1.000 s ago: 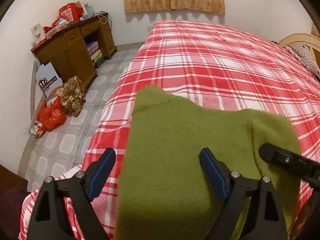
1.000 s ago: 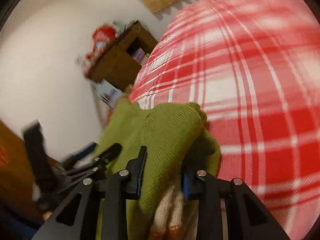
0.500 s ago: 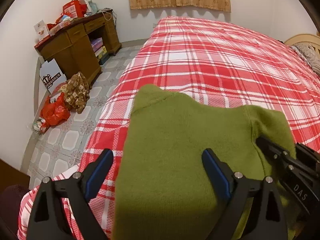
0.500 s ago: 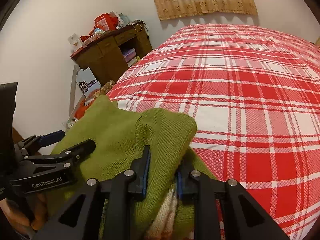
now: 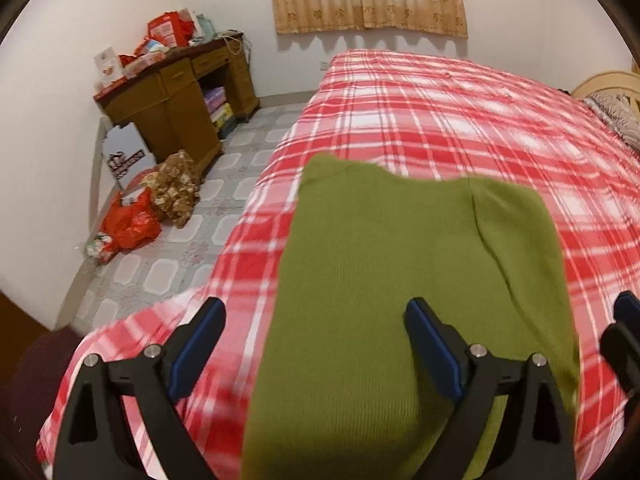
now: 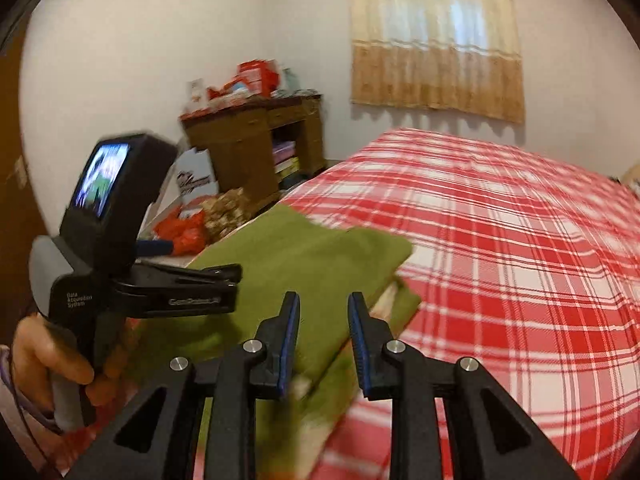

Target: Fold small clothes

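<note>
Green knit garment [image 5: 400, 300], folded flat, lies on the near corner of the plaid bed [image 5: 460, 120], long axis toward 12 o'clock. Left tongs [image 5: 316, 344] gape wide astride its left half, nothing pinched. Right tongs [image 6: 323, 336], narrow and empty, have just reopened slightly, at its right edge. Left looks nearer its middle.

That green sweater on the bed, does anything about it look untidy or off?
Mostly neat: the green sweater lies folded flat on the plaid bedspread. One oddity: in the right wrist view a pale, cream-coloured layer peeks out between the folds at its right edge. Neither hand-held gripper grips it.
</note>
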Demonstrator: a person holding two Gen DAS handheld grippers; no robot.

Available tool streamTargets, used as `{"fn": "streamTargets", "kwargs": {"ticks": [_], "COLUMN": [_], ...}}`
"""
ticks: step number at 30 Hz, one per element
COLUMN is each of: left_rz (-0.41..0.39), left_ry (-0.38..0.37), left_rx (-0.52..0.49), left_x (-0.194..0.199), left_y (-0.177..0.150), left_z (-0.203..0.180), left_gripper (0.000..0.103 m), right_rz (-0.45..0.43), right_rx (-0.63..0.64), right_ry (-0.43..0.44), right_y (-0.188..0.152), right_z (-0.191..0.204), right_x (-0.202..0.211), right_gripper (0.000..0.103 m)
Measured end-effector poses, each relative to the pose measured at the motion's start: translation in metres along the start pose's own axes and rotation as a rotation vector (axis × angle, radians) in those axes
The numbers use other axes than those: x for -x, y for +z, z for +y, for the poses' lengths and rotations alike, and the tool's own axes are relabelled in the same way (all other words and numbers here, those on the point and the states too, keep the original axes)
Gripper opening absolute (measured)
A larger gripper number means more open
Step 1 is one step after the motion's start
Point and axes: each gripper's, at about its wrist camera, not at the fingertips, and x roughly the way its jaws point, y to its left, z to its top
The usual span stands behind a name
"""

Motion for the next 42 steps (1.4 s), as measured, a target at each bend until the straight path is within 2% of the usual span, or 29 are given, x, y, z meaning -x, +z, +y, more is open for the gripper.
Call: {"fn": "streamTargets", "kwargs": {"ticks": [2, 5, 8, 12, 21, 31, 33, 34, 38, 40, 42], "left_rz": [0.003, 0.004, 0.023, 0.042, 0.042, 0.050, 0.050, 0.051, 0.056, 0.042, 0.012], "left_ry": [0.014, 0.018, 0.035, 0.022, 0.052, 0.054, 0.051, 0.046, -0.014, -0.069, -0.159], "left_rx": [-0.002, -0.030, -0.054, -0.028, -0.049, -0.061, -0.068, -0.071, -0.064, -0.047, -0.012], "left_x": [0.010, 0.021, 0.018, 0.014, 0.024, 0.026, 0.027, 0.027, 0.024, 0.025, 0.029], "left_y": [-0.014, -0.034, -0.051, -0.055, -0.072, -0.077, -0.074, -0.072, -0.069, -0.068, -0.064], "left_z": [-0.001, -0.006, -0.010, -0.009, -0.018, -0.018, -0.017, -0.016, -0.008, 0.000, 0.014], "left_gripper": [0.094, 0.092, 0.092, 0.091, 0.091, 0.092, 0.092, 0.093, 0.093, 0.093, 0.093], "right_rz": [0.045, 0.117, 0.134, 0.180, 0.227, 0.239, 0.230, 0.224, 0.191, 0.139, 0.091], "right_rx": [0.028, 0.006, 0.022, 0.030, -0.081, -0.111, -0.157, -0.191, -0.273, -0.320, -0.366], "right_ry": [0.011, -0.002, -0.017, -0.038, 0.013, 0.003, 0.040, 0.070, 0.135, 0.157, 0.163], "right_y": [-0.010, -0.028, -0.038, -0.047, -0.061, -0.064, -0.061, -0.062, -0.065, -0.066, -0.065], "right_z": [0.014, 0.018, 0.022, 0.024, 0.022, 0.024, 0.020, 0.016, 0.002, -0.009, -0.024], "right_x": [-0.005, -0.017, -0.020, -0.023, -0.009, -0.012, -0.011, -0.011, -0.002, 0.010, 0.019], "right_gripper": [0.025, 0.025, 0.025, 0.027, 0.027, 0.028, 0.033, 0.037, 0.038, 0.038, 0.045]}}
